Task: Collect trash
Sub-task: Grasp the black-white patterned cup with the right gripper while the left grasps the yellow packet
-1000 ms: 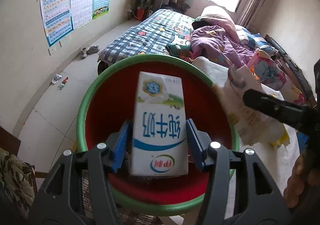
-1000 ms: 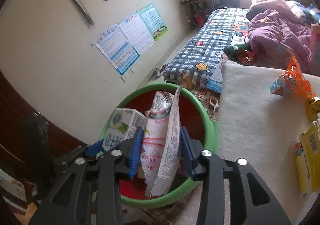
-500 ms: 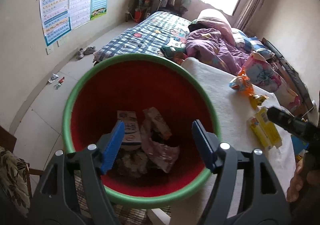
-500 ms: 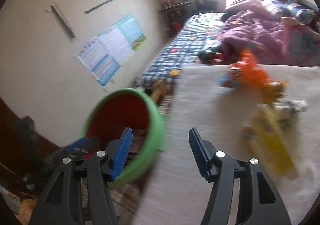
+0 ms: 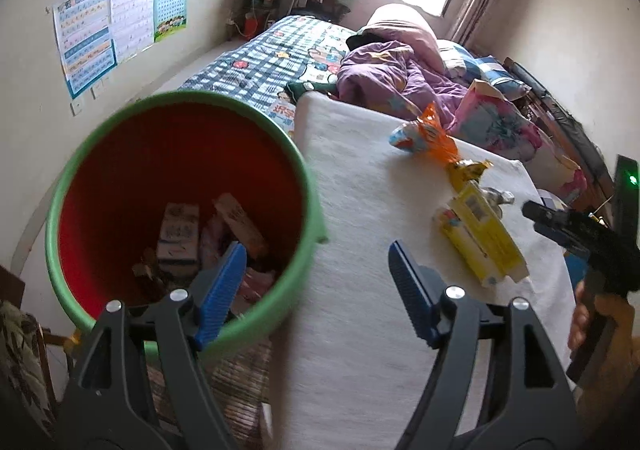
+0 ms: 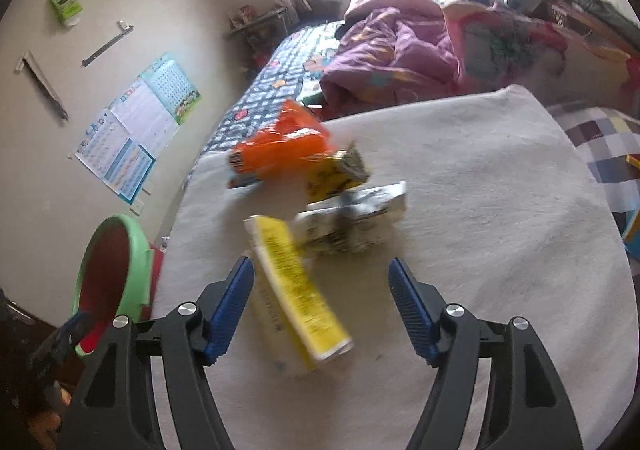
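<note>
The red bin with a green rim (image 5: 308, 186) stands left of the white-covered table (image 5: 360, 210) and holds a milk carton (image 5: 178, 230) and wrappers. My left gripper (image 5: 316, 254) hangs over the bin's rim and the table edge, its jaws opening with nothing between them. My right gripper (image 6: 320, 266) is over the table, jaws opening too. A yellow box (image 6: 296, 290) lies below it, near the left finger (image 6: 232, 302), untouched. Beyond are a crumpled white carton (image 6: 352, 218), a small yellow packet (image 6: 336, 174) and an orange bag (image 6: 280, 146).
A bed with a checked blanket (image 5: 272, 58) and purple bedding (image 5: 392, 74) lies behind the table. Posters (image 5: 116, 18) hang on the left wall. A hand (image 5: 580, 326) holds the right gripper at the table's right side. The bin (image 6: 108, 282) sits at the table's left edge.
The left gripper let go of the milk carton and the right let go of the white-pink wrapper; both now lie in the bin. Both grippers swung right toward the table, jaws wider.
</note>
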Action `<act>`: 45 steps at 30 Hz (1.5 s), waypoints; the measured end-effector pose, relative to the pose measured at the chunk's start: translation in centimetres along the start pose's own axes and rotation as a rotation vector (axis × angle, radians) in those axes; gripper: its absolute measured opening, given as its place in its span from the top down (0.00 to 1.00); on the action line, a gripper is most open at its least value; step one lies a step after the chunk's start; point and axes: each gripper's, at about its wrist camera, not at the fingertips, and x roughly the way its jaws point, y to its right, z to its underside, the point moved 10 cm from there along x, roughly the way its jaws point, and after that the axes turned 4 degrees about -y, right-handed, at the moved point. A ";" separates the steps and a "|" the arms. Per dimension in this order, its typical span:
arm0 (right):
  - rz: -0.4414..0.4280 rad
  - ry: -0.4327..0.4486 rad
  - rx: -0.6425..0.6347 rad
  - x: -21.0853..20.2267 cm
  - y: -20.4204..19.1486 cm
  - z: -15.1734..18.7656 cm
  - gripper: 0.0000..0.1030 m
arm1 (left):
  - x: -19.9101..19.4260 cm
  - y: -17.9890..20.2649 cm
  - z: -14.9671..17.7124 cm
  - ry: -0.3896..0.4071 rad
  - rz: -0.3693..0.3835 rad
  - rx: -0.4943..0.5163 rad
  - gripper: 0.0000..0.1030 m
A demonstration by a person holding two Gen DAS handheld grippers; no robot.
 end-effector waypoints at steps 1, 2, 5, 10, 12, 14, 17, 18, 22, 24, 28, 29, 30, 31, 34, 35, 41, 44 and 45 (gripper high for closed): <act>0.002 -0.017 -0.017 0.5 0.0 -0.2 0.30 | 0.0 0.3 0.4 -0.001 -0.005 -0.007 0.31; 0.008 -0.046 -0.054 1.4 0.1 -0.5 0.28 | -0.1 0.7 0.7 -0.003 -0.011 -0.018 0.31; 0.021 -0.085 -0.127 2.9 0.2 -0.9 0.24 | -0.5 1.6 1.5 0.004 -0.036 -0.050 0.31; 0.040 -0.127 -0.158 5.9 1.0 -1.6 0.21 | -1.0 2.2 2.8 0.009 -0.080 -0.118 0.30; 0.009 -0.122 -0.158 6.4 0.9 -2.1 0.20 | -1.1 2.5 3.2 0.009 -0.095 -0.137 0.30; 0.004 -0.114 -0.181 6.3 0.8 -2.6 0.21 | -1.0 3.1 3.5 0.006 -0.104 -0.154 0.30; -0.031 -0.143 -0.205 6.4 0.5 -2.5 0.34 | -0.7 4.3 3.5 0.000 -0.102 -0.158 0.30; -0.047 -0.148 -0.198 6.5 0.6 -2.4 0.33 | -0.5 5.0 3.3 -0.002 -0.099 -0.154 0.30; -0.091 -0.177 -0.166 7.1 0.9 -2.2 0.29 | 1.0 8.4 2.8 -0.023 -0.056 -0.120 0.30; -0.114 -0.172 -0.125 7.1 1.1 -2.5 0.24 | 1.6 9.9 2.8 -0.036 -0.037 -0.101 0.30; -0.123 -0.154 -0.095 6.7 1.2 -3.3 0.21 | 2.3 12.7 3.2 -0.057 -0.015 -0.044 0.30; -0.114 -0.137 -0.101 6.5 1.1 -3.6 0.18 | 2.3 13.2 3.5 -0.061 -0.017 -0.033 0.30; -0.106 -0.124 -0.108 6.5 0.9 -3.9 0.14 | 2.3 13.3 3.6 -0.063 -0.018 -0.031 0.30; -0.099 -0.117 -0.117 6.5 0.8 -4.0 0.13 | 2.3 13.3 3.7 -0.066 -0.019 -0.034 0.30; -0.067 -0.125 -0.157 7.5 0.6 -4.0 0.13 | 2.0 12.6 3.8 -0.068 -0.030 -0.059 0.30; -0.054 -0.127 -0.161 7.8 0.7 -4.0 0.13 | 1.9 12.5 3.7 -0.068 -0.034 -0.065 0.30; -0.089 -0.128 -0.154 7.4 1.6 -3.7 0.25 | 2.2 12.6 3.8 -0.077 -0.037 -0.081 0.30; -0.123 -0.103 -0.142 5.2 2.7 -3.4 0.26 | 2.8 13.5 3.4 -0.084 -0.012 -0.070 0.30; -0.133 -0.089 -0.131 4.2 3.2 -3.3 0.26 | 3.1 13.9 3.2 -0.085 -0.006 -0.065 0.30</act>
